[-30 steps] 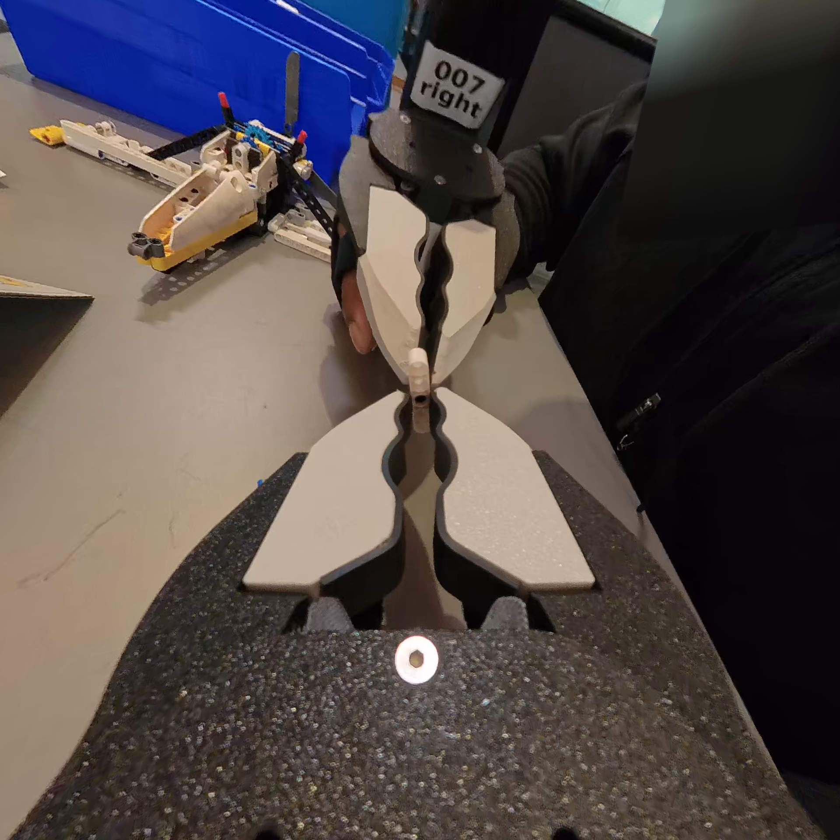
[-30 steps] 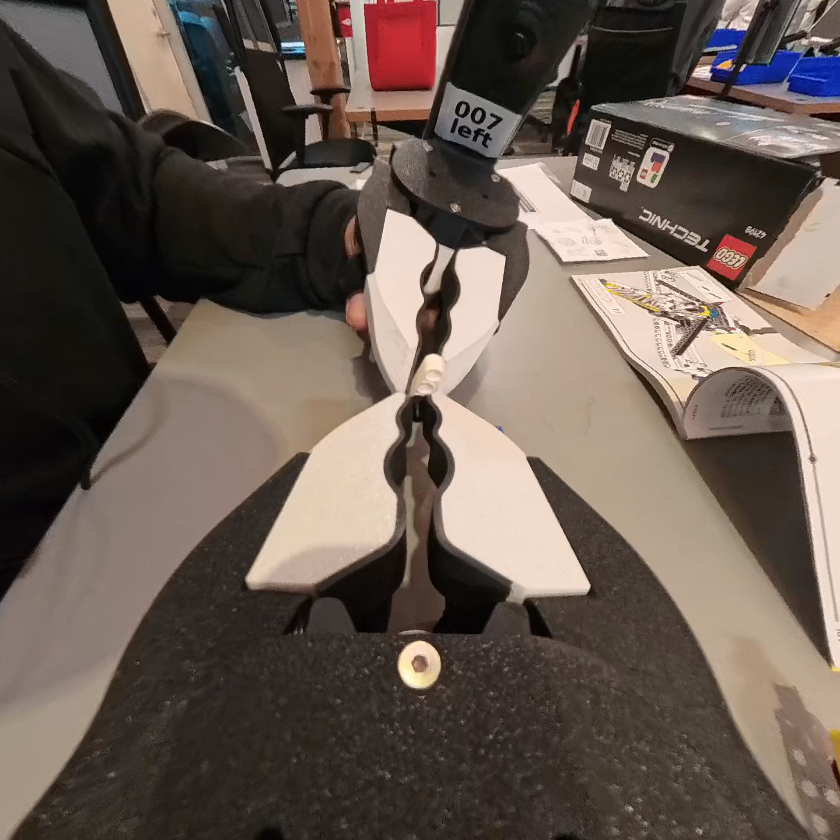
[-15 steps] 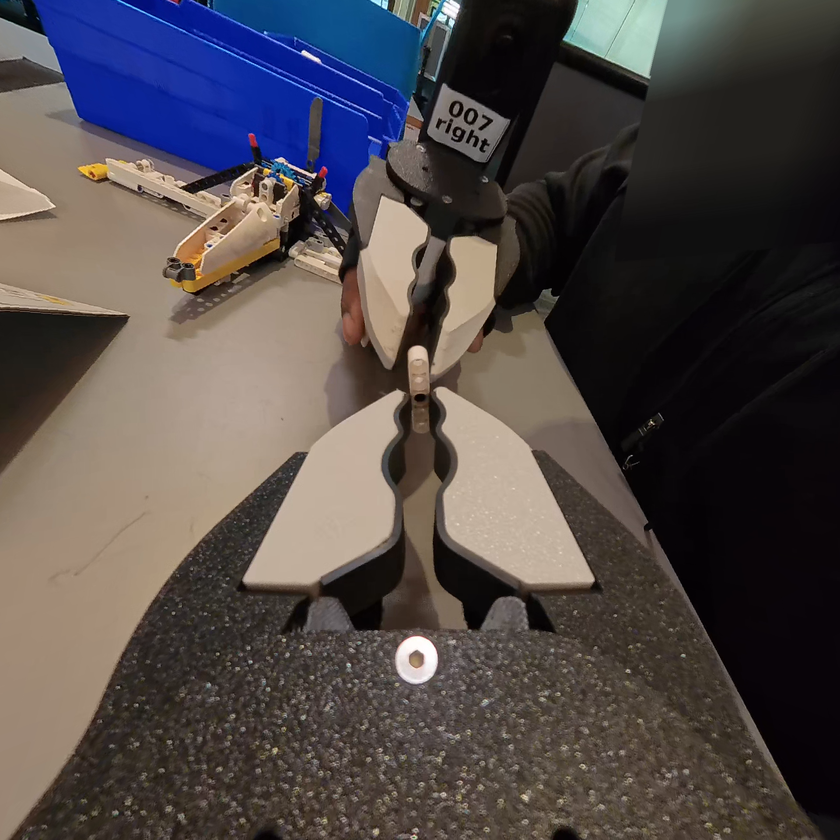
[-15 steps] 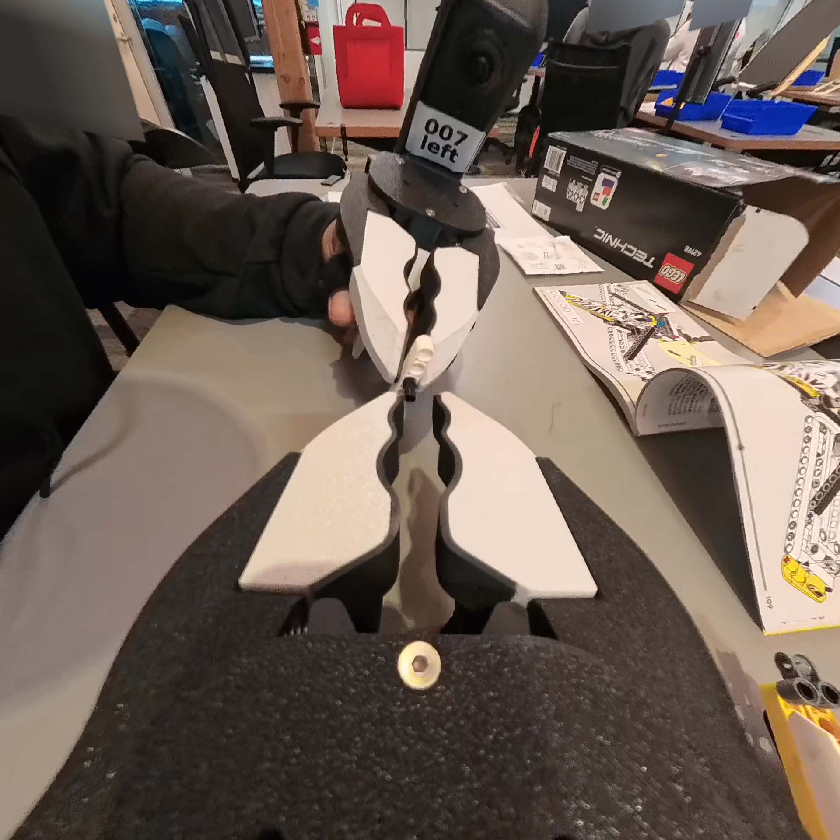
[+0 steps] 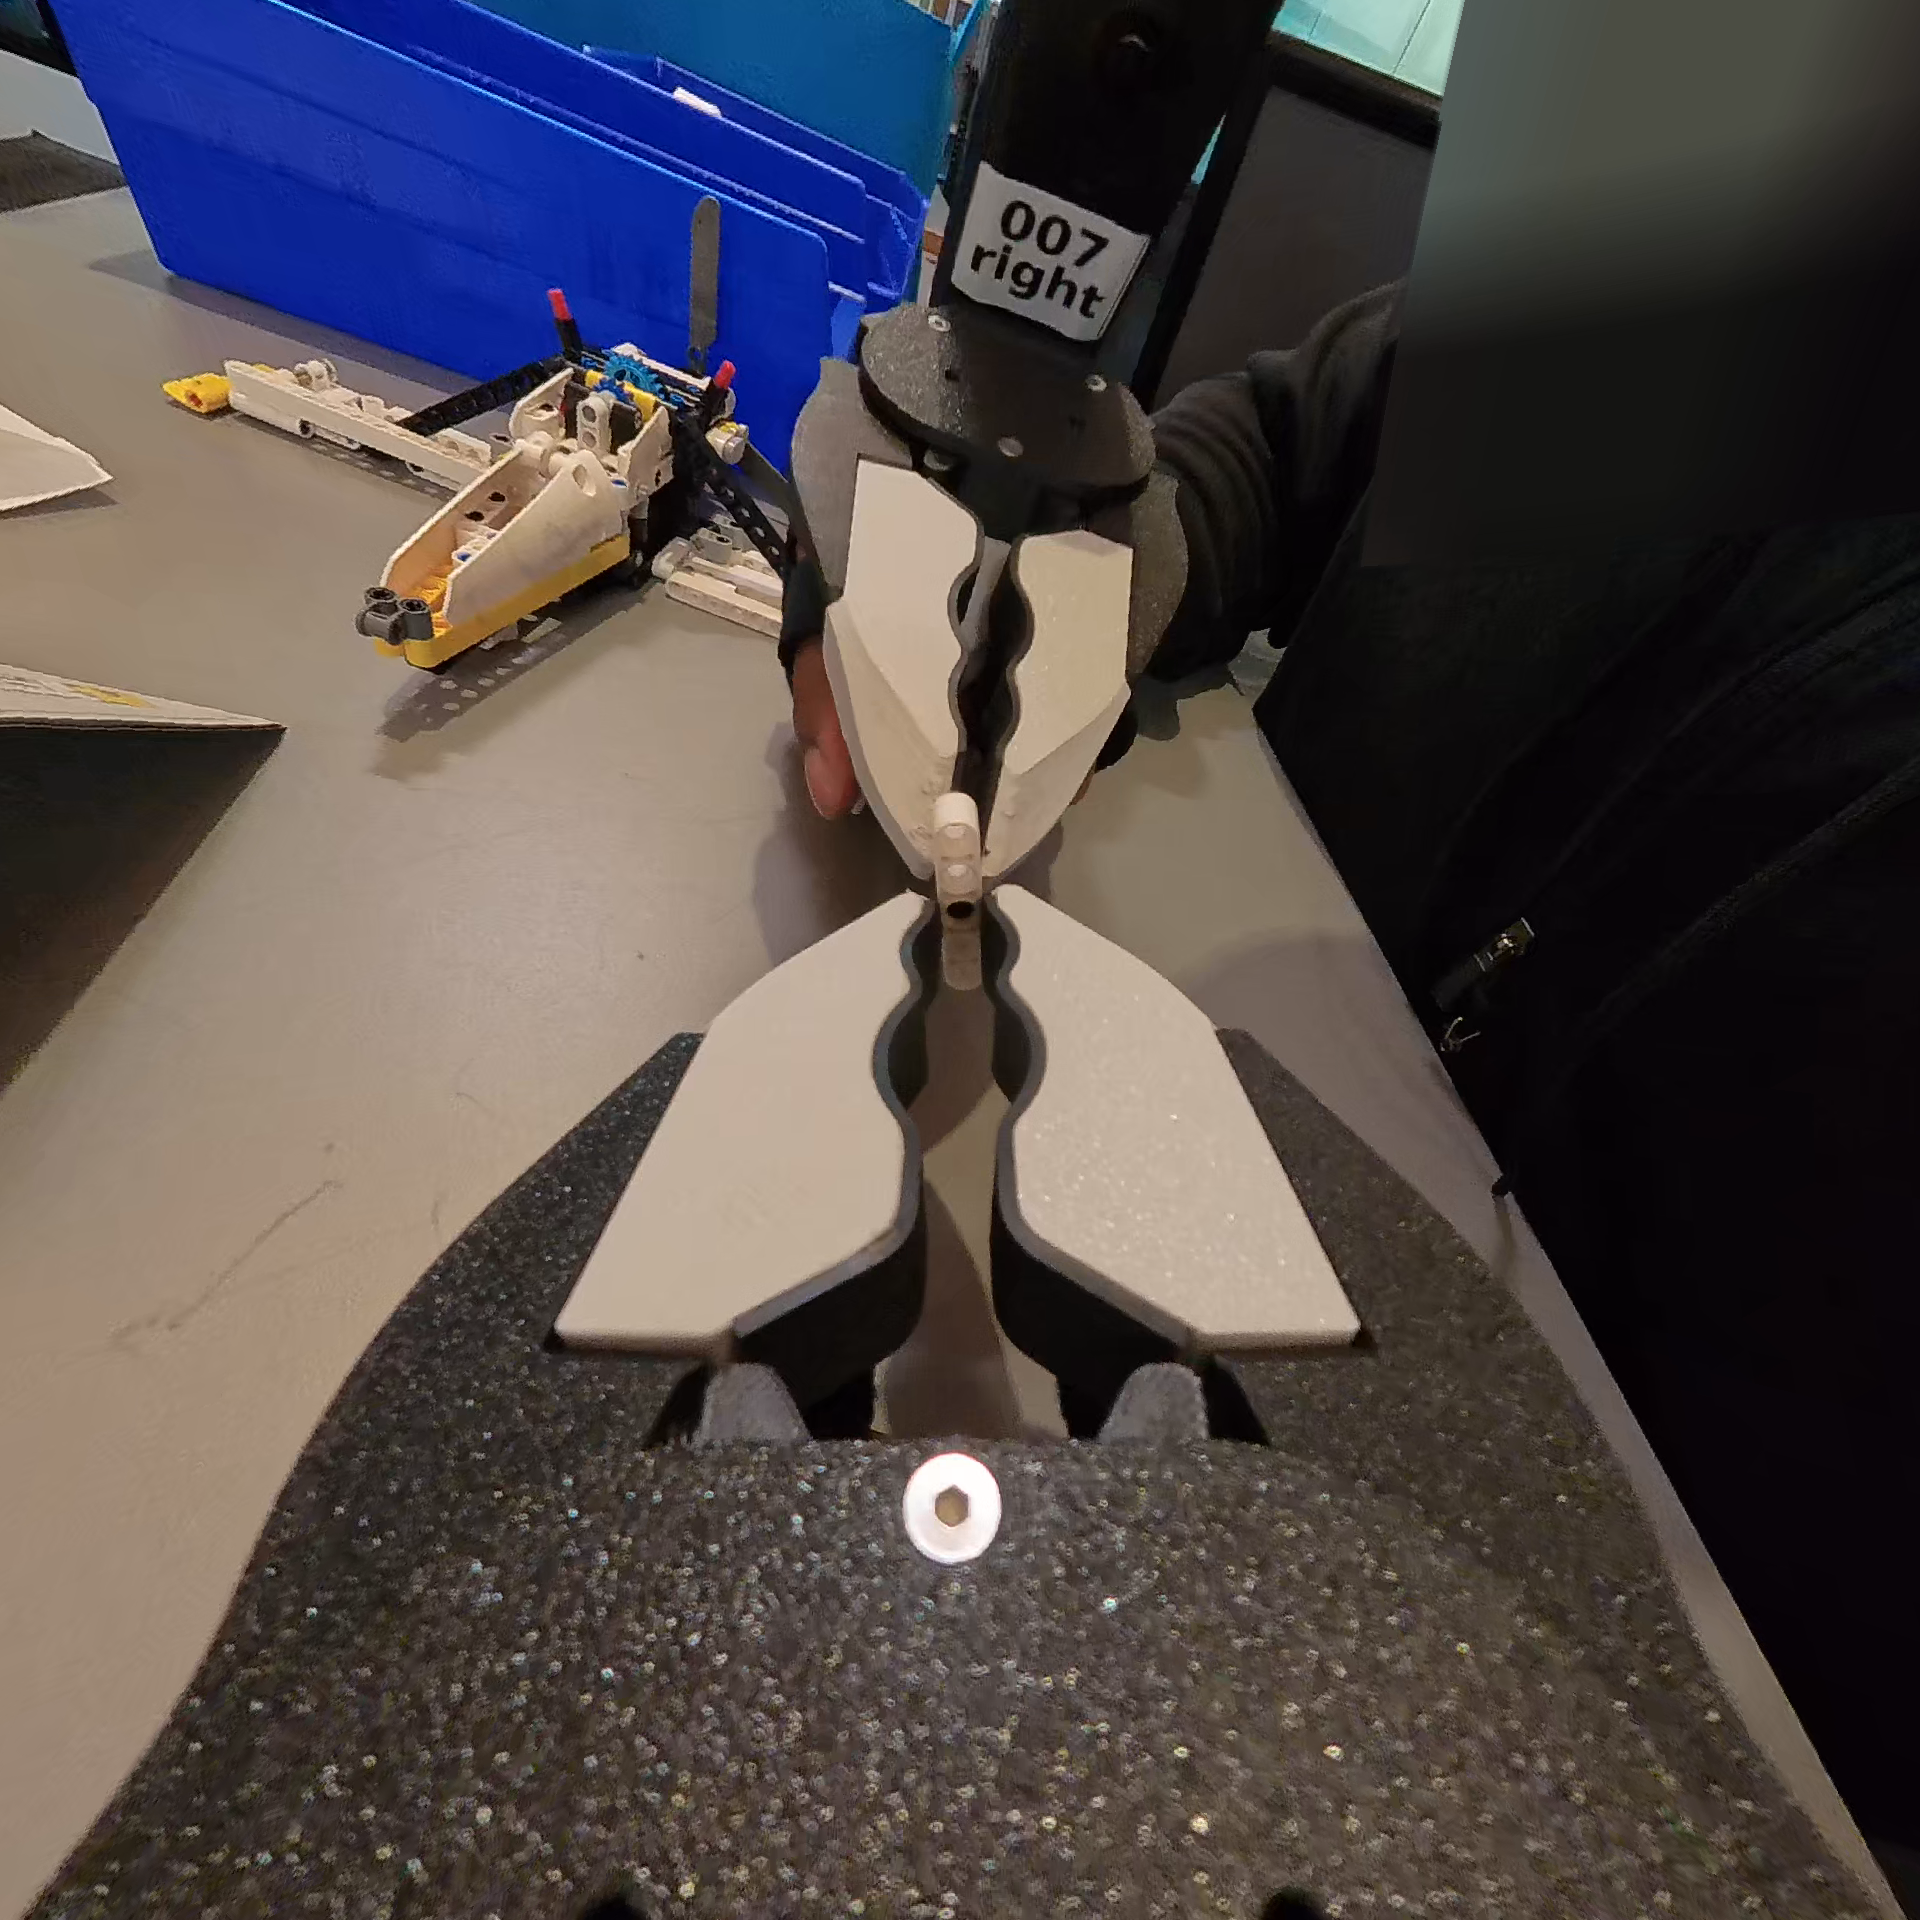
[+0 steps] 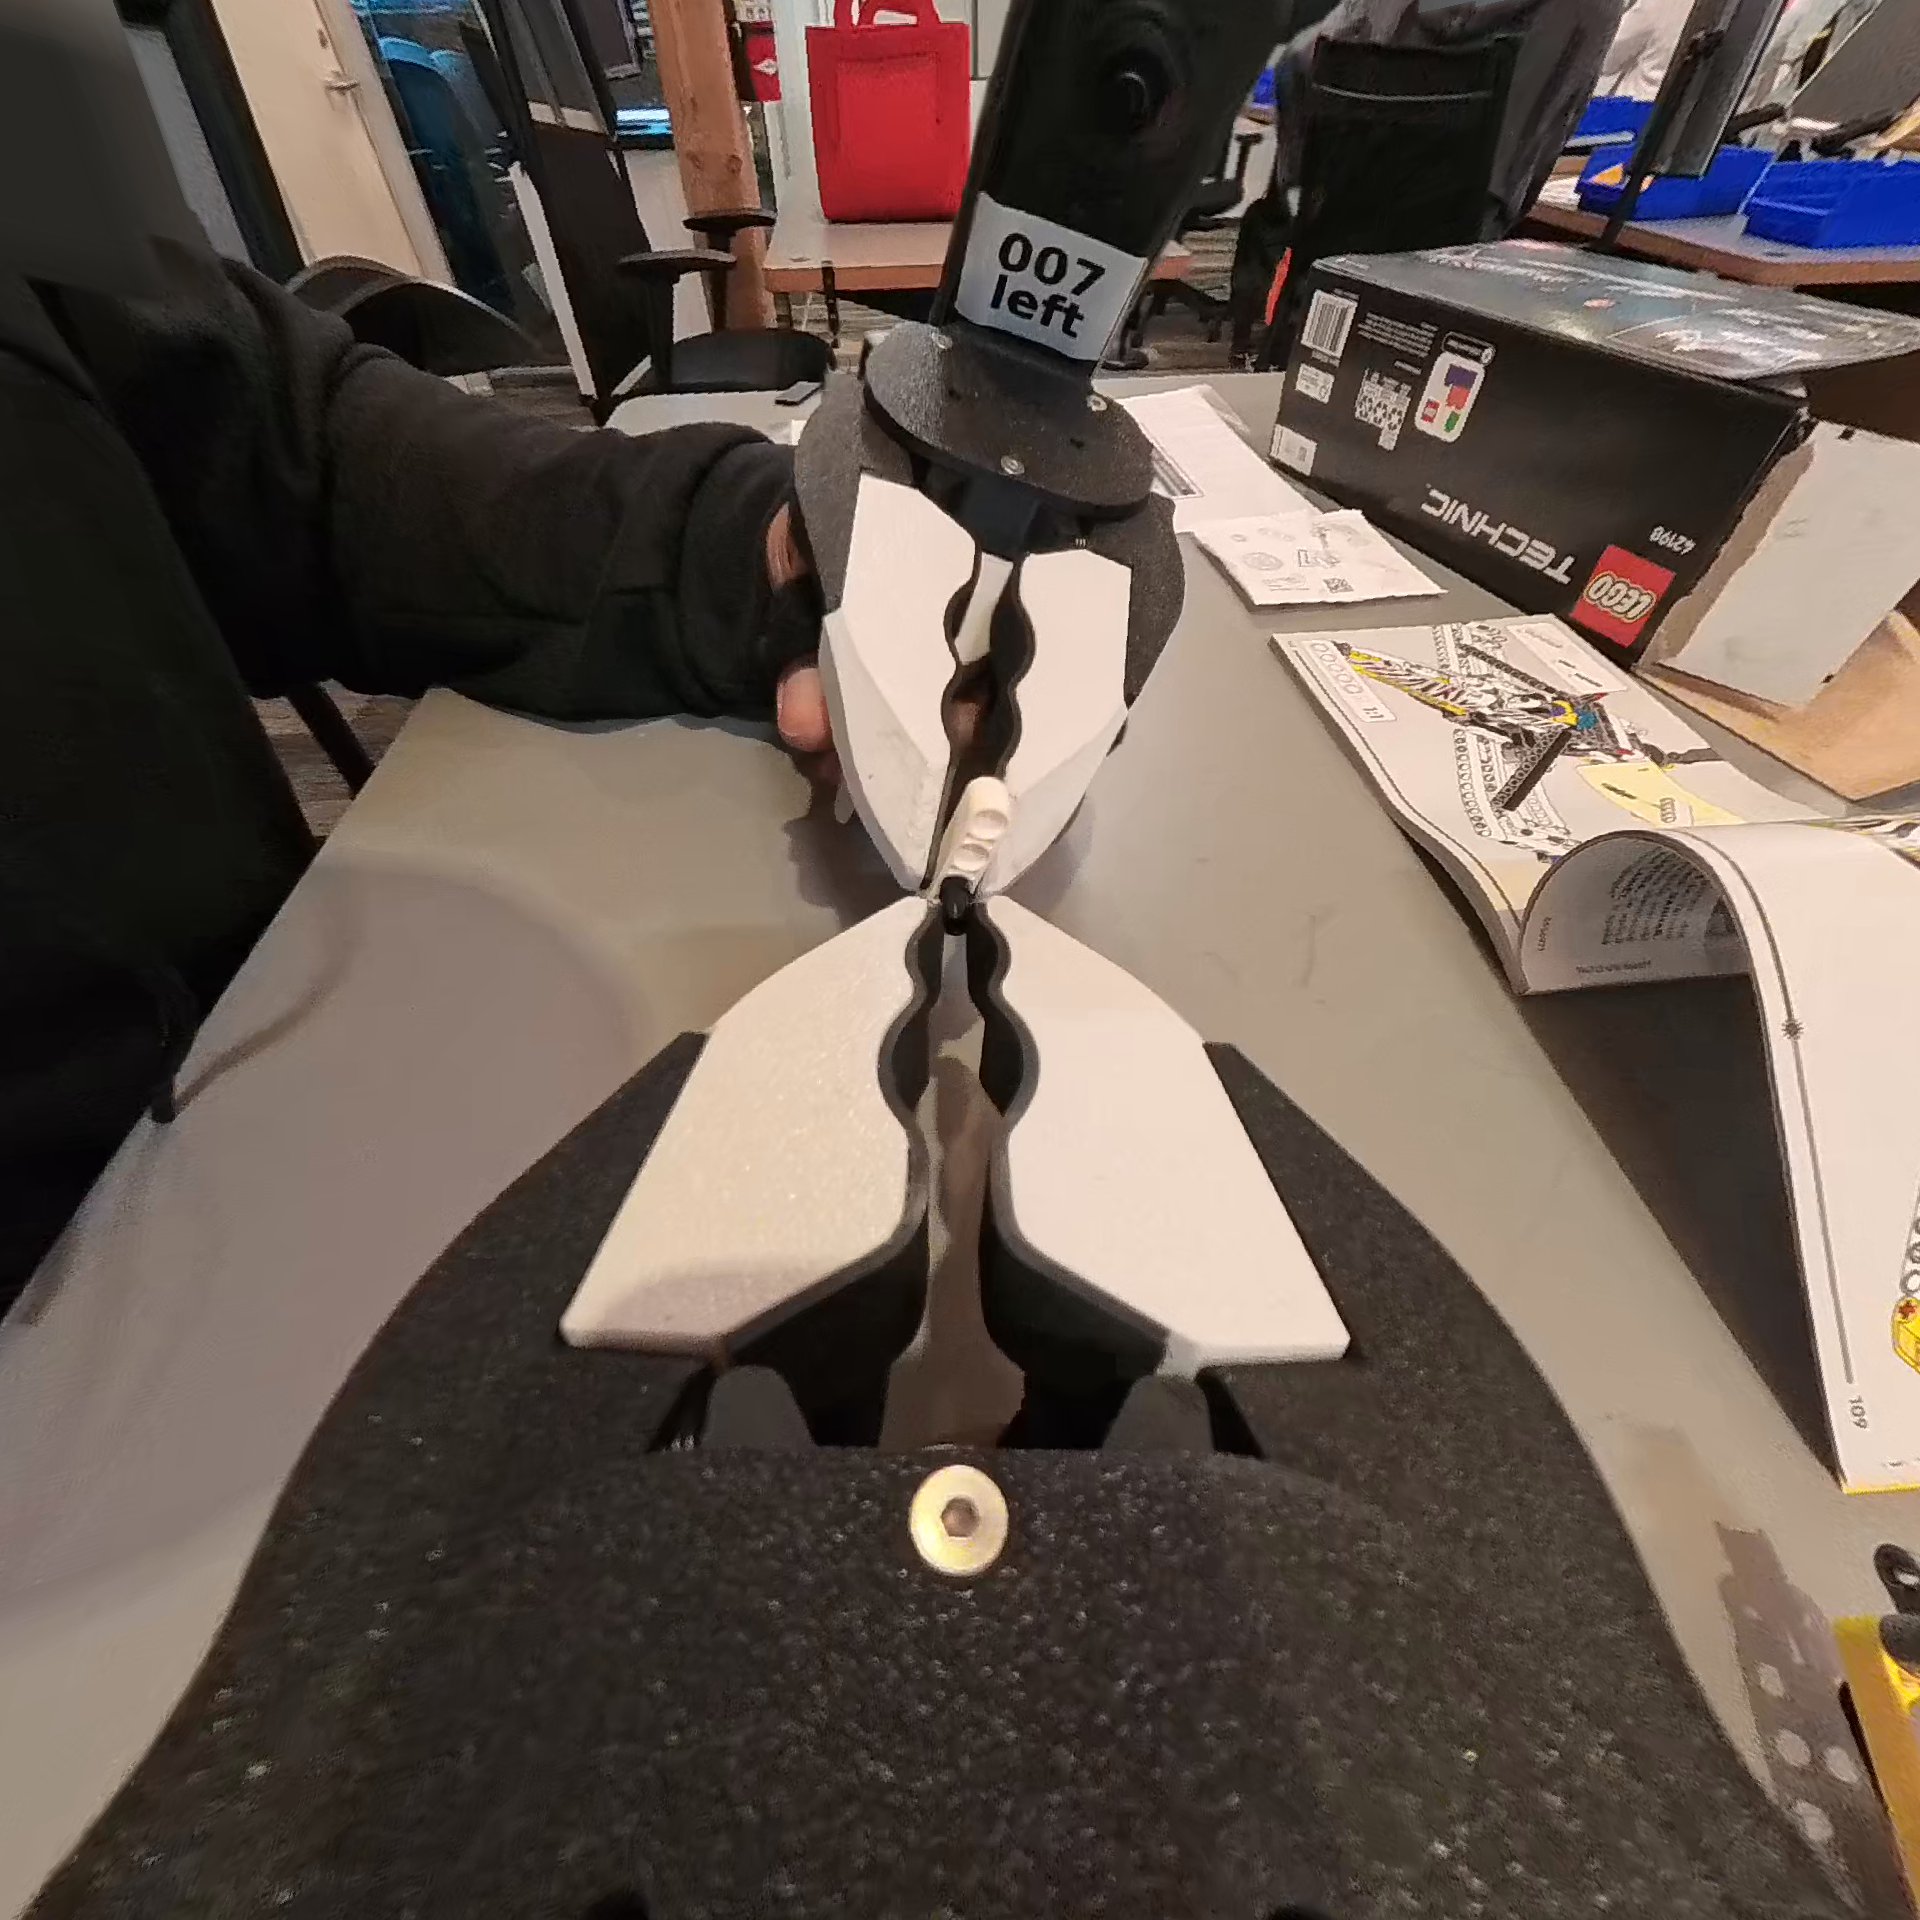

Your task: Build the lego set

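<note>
White beam piece point(image 5: 956, 847) is clamped in my left jaws point(image 5: 961, 914). Right jaws point(image 6: 954, 914), tip to tip, pinch a small black pin point(image 6: 954, 902) at its end. Pin looks mid-insertion; next needs a straight push.

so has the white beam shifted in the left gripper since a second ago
No. In the left wrist view the white beam sits at the same spot between the fingertips of the left gripper, fixed in that view.

Right tool point(image 6: 958, 914) pinches a black pin point(image 6: 954, 902) against a white beam point(image 6: 979, 831).
</note>
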Available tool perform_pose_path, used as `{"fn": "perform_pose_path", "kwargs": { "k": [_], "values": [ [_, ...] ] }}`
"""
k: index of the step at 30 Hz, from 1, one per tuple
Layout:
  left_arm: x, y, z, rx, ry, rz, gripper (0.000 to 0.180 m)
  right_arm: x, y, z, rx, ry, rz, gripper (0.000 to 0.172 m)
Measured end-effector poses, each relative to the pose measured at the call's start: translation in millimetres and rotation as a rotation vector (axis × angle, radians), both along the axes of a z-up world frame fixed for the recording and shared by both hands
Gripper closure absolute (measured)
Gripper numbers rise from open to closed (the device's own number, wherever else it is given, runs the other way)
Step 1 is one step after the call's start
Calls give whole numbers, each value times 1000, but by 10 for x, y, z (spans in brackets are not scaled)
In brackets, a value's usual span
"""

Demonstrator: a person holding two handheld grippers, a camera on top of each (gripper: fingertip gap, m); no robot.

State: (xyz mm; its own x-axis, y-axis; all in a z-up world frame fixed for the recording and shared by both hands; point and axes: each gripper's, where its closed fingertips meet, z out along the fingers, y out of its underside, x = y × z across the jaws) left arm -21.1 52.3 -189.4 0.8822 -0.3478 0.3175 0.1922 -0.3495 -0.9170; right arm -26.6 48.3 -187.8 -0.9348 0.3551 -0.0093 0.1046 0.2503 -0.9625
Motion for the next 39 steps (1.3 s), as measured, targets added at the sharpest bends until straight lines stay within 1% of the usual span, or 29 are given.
{"fn": "perform_pose_path", "kwargs": {
  "k": [11, 24, 29, 31, 34, 37, 39],
  "values": [
    [2, 13, -19, -1, 31, 5, 174, -2, -5, -15, -15, -69, 9, 168],
    [-18, 18, -32, -9, 34, 17, 174, -29, -11, -22, -18, -87, -6, 168],
    [-88, -29, -53, -37, 106, 39, 174, -81, -18, -52, -4, -98, -35, 167],
    [-167, -82, -56, -57, 124, 65, 174, -163, 32, -103, 46, -81, -83, 161],
    [-315, -150, -41, -73, 90, 117, 174, -323, 139, -163, 124, -31, -160, 157],
    [-417, -174, -46, -76, 37, 158, 174, -384, 126, -220, 159, -29, -170, 155],
    [-461, -163, -24, -58, -33, 178, 174, -421, 85, -200, 150, -13, -177, 154]
  ]
}}
